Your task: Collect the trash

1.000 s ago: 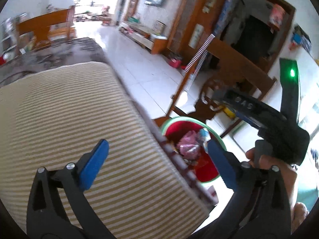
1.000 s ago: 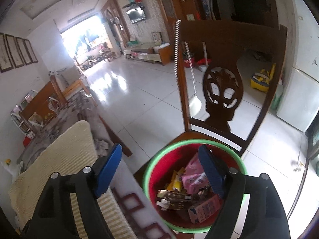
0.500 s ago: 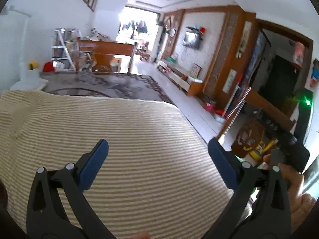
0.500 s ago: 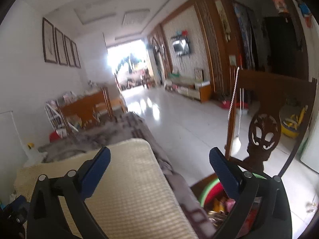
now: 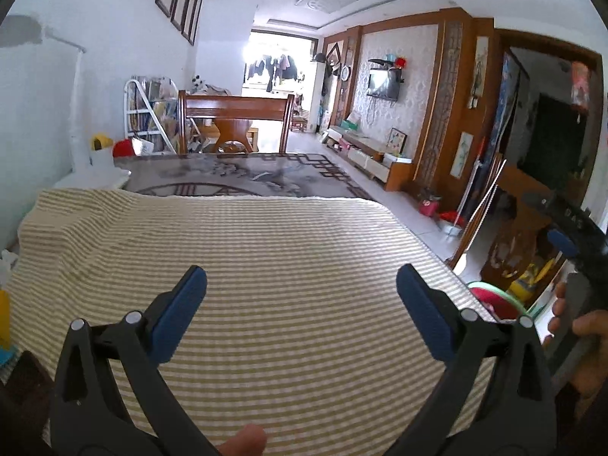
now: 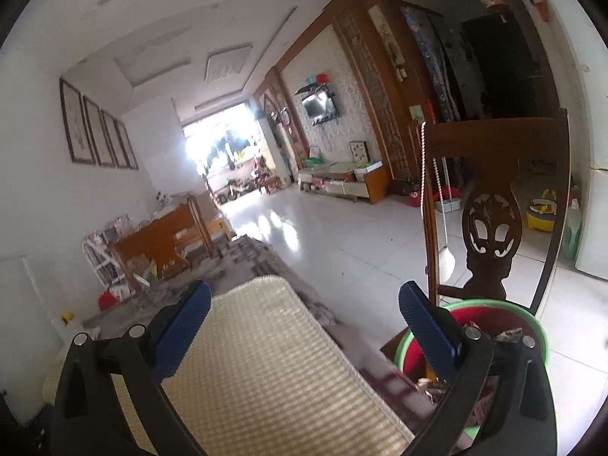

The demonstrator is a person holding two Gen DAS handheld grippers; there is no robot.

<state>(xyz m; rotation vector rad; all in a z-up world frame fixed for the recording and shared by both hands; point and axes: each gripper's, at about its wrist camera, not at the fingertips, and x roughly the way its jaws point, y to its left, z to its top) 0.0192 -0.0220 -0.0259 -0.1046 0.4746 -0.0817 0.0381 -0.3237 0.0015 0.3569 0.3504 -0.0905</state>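
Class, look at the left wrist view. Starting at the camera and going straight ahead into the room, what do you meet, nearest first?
Left hand-held gripper → striped cloth → dark patterned tabletop → wooden chair → bright doorway.

Green-rimmed red trash bin (image 6: 532, 326) holding wrappers (image 6: 429, 383), beside the table edge, before a chair.

**Long, bright living room**

White walls (image 5: 114, 38) carry a row of framed pictures (image 5: 178, 3). Strong daylight pours in through the far doorway (image 5: 273, 64) and glares off the white tiled floor (image 6: 342, 235). A wall-mounted television (image 5: 383, 83) hangs over a low wooden cabinet (image 5: 380, 159). A carved wooden chair (image 6: 494, 209) stands nearby, and a striped cloth (image 5: 266, 266) covers the counter.
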